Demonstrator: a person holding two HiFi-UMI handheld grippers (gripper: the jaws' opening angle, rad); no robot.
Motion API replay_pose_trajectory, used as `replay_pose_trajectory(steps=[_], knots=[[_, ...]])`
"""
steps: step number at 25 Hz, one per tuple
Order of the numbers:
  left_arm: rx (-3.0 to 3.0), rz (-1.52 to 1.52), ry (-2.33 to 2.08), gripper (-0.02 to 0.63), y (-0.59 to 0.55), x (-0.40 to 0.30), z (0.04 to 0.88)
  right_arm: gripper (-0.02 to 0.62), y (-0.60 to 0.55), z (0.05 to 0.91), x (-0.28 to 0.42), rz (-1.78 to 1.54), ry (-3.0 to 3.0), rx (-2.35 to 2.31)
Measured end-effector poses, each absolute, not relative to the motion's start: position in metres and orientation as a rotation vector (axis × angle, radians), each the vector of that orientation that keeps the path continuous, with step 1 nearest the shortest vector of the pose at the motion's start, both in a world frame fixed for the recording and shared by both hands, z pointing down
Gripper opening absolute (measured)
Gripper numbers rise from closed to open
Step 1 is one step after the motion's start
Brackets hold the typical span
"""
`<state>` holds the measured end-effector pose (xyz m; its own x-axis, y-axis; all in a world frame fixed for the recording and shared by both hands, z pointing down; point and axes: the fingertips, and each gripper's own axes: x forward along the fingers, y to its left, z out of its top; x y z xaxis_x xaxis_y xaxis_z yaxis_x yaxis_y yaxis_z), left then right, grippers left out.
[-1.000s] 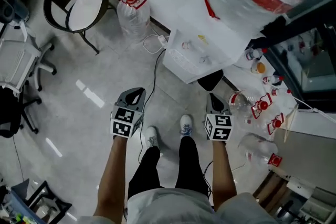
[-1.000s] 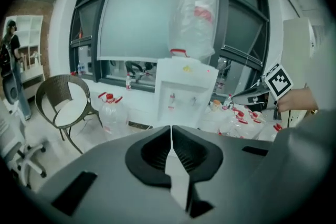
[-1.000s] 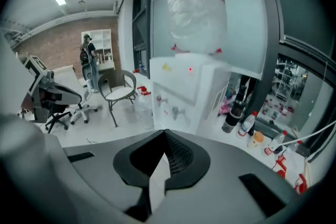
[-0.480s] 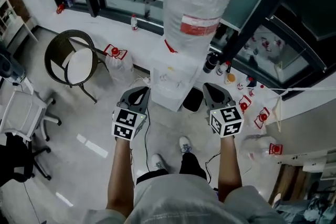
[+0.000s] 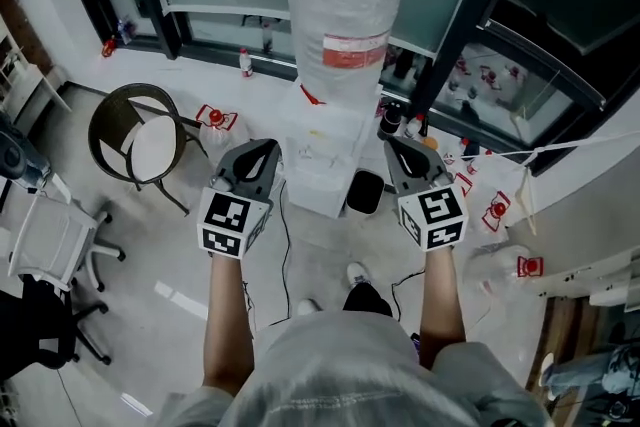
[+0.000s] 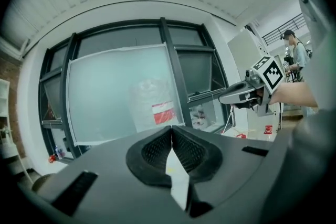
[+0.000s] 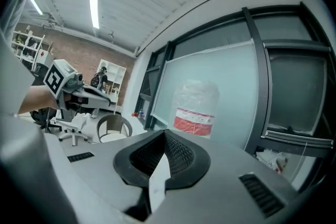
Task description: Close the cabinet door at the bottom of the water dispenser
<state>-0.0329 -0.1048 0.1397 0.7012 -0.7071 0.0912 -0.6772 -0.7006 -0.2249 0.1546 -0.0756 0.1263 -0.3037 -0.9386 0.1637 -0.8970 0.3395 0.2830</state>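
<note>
head: steeply down | gripper views: level, facing window (image 6: 121, 92) | shared: dispenser bottle (image 5: 345, 5)

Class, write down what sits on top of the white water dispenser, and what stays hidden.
A large water bottle, wrapped in clear plastic and bearing a red label, stands on the water dispenser. The clear plastic hides its neck and water level.

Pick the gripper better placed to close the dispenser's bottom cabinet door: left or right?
Right, tentatively. Both grippers hang level before the water dispenser, jaws shut and empty. The right gripper sits nearest the dark shape at the base's right side, possibly the open door; the left gripper flanks the other side.
</note>
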Motion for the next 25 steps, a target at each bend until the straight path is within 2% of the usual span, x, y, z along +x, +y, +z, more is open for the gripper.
replay_pose_trajectory(steps=[14, 25], knots=[[-2.681, -0.222, 1.071, 0.021, -0.072, -0.036, 0.103, 0.028, -0.057, 0.102, 0.128, -0.295, -2.332, 1.594], [-2.694, -0.2, 1.051, 0.021, -0.068, -0.034, 0.103, 0.028, -0.057, 0.108, 0.135, -0.286, -2.306, 1.623]])
